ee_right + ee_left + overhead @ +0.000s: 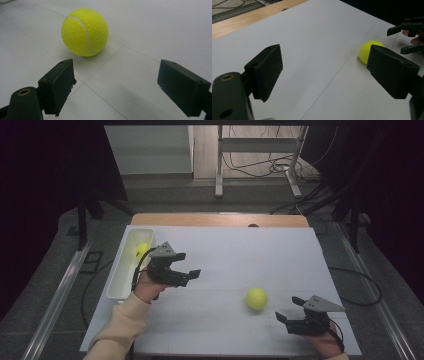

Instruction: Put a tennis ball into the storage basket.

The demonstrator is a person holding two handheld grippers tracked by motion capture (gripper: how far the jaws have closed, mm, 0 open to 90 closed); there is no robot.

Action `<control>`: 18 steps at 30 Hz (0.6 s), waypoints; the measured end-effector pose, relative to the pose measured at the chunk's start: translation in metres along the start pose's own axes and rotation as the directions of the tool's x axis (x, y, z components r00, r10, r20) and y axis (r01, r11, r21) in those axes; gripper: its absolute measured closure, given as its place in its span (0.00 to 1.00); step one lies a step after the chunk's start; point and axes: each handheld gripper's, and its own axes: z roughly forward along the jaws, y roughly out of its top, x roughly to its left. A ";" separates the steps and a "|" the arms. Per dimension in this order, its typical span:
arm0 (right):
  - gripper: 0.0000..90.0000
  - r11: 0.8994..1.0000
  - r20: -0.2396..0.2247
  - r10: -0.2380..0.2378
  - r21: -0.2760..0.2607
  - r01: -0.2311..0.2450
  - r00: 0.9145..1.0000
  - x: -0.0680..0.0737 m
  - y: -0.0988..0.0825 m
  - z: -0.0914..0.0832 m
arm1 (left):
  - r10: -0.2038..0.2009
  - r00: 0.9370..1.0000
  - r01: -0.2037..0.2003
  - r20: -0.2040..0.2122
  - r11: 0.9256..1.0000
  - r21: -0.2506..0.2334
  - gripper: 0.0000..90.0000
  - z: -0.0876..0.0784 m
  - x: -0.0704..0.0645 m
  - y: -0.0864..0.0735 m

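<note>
A yellow tennis ball (256, 298) rests on the white table surface (240, 260), toward the right half, free of both grippers.

Right gripper (292, 312): positioned just to the right of the ball, jaws pointing toward it. Jaws stand wide apart with nothing between them; in the right gripper view the ball (85, 32) lies just beyond the jaw tips.

Left gripper (186, 266): held above the table beside a white tray (116, 280), jaws spread and empty.

A second tennis ball (142, 250) lies inside the tray at its far end.
</note>
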 end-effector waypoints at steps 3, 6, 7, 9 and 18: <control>0.16 1.000 0.000 0.000 0.001 0.000 1.000 0.000 0.000 0.000 | 0.007 1.000 -0.007 0.004 1.000 0.005 0.16 0.002 -0.003 0.000; 0.16 1.000 -0.001 0.001 0.000 -0.001 1.000 0.000 0.000 0.000 | 0.011 1.000 -0.011 0.009 1.000 0.010 0.16 0.005 -0.005 0.000; 0.16 1.000 0.000 0.000 0.001 0.000 1.000 0.000 0.000 0.000 | 0.011 1.000 -0.011 0.009 1.000 0.011 0.16 0.005 -0.005 0.001; 0.16 1.000 -0.001 -0.001 0.001 0.001 1.000 0.000 0.000 0.000 | 0.014 1.000 -0.014 0.012 1.000 0.012 0.16 0.007 -0.007 0.001; 0.16 1.000 -0.003 0.001 0.001 -0.001 1.000 0.000 0.000 0.001 | 0.027 0.999 -0.028 0.025 0.999 0.021 0.16 0.014 -0.012 0.002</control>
